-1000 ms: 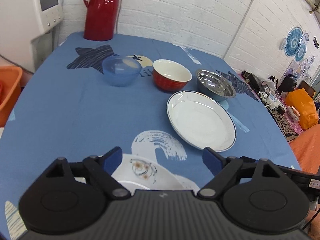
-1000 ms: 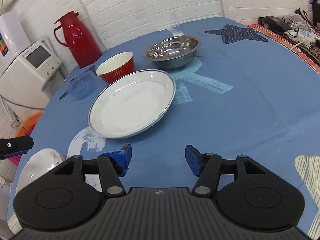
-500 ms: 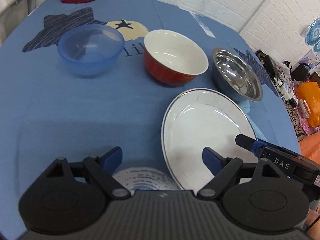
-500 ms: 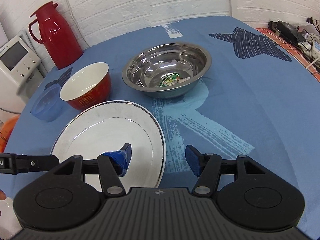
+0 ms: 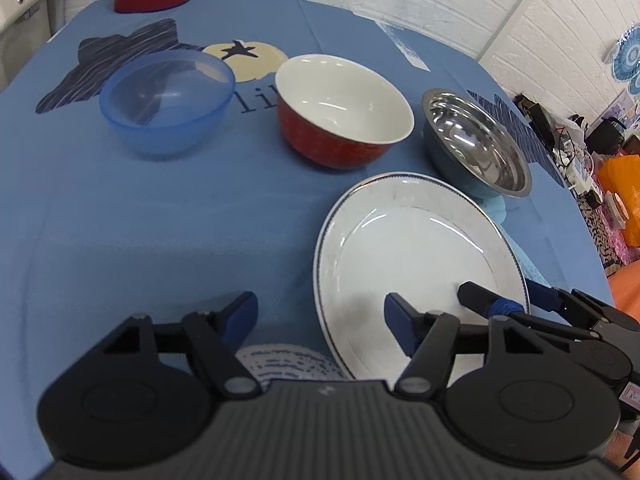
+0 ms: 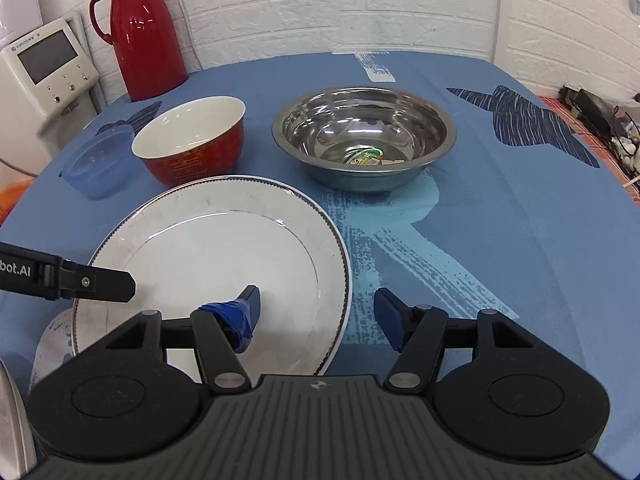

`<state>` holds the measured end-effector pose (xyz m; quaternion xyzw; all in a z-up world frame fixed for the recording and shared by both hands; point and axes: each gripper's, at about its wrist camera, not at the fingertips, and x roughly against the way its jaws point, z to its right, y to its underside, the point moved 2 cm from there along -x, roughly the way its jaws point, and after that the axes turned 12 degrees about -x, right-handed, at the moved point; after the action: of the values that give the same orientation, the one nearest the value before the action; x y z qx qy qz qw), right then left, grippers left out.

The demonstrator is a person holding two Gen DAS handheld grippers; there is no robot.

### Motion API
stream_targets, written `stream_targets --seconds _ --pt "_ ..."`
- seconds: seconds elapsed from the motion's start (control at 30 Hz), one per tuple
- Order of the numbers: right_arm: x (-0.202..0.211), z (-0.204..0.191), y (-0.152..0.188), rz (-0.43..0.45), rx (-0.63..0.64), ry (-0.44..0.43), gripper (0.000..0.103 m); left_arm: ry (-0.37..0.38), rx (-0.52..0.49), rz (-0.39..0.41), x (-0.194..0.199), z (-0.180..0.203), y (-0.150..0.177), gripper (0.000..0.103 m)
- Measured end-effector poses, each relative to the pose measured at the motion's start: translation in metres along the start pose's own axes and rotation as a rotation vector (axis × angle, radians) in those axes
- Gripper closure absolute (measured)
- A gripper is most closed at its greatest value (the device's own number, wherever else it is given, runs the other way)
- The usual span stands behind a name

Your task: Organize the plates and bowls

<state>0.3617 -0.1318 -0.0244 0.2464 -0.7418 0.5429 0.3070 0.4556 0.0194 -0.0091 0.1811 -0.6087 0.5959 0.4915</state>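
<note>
Risk is that round white plate (image 6: 224, 240) slips off its rim: right gripper (image 6: 316, 312) and left gripper (image 5: 320, 316) both gape wide, holding nothing.

plate (image 6: 224, 240) nearest — behind it, left to right: plastic bowl (image 6: 98, 162) | ceramic bowl (image 6: 192, 140) | steel bowl (image 6: 364, 140)

Bright, even overhead light fills both views, with streaks of glare on the steel bowl (image 6: 364, 144), the plate (image 5: 416, 264) and the red jug (image 6: 144, 32). Shadows are soft; the fisheye bends and darkens the corners, and the left view is slightly blurred.
</note>
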Motion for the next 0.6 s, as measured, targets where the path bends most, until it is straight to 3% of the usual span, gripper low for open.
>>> stream_targets --seconds 0.07,0.1,0.17,0.23,0.3,0.4,0.43,0.6 --pt "0.001 -0.005 0.002 -0.020 0.021 -0.060 0.052 -0.021 -0.016 -0.001 0.001 0.003 0.001 0.045" --pt "0.002 -0.006 0.004 -0.024 0.020 -0.089 0.052 -0.045 -0.031 -0.002 0.001 0.005 0.002 0.056" --pt "0.003 -0.005 0.006 -0.017 0.019 -0.109 0.052 -0.061 -0.063 0.000 0.001 0.009 0.004 0.060" --pt "0.004 -0.004 0.007 -0.008 0.035 -0.117 0.056 -0.069 -0.081 0.004 0.001 0.012 0.005 0.073" --pt "0.003 -0.005 0.007 -0.001 0.069 -0.109 0.062 -0.023 -0.073 -0.004 0.000 0.013 0.005 0.086" --pt "0.002 -0.008 0.006 0.008 0.093 -0.083 0.064 -0.018 -0.059 -0.004 0.001 0.012 0.005 0.089" --pt "0.002 -0.007 0.006 0.008 0.083 -0.079 0.064 -0.007 -0.050 -0.005 0.001 0.012 0.005 0.095" --pt "0.008 -0.009 0.012 -0.001 0.041 -0.099 0.064 -0.025 -0.052 -0.006 0.005 0.011 0.009 0.095"
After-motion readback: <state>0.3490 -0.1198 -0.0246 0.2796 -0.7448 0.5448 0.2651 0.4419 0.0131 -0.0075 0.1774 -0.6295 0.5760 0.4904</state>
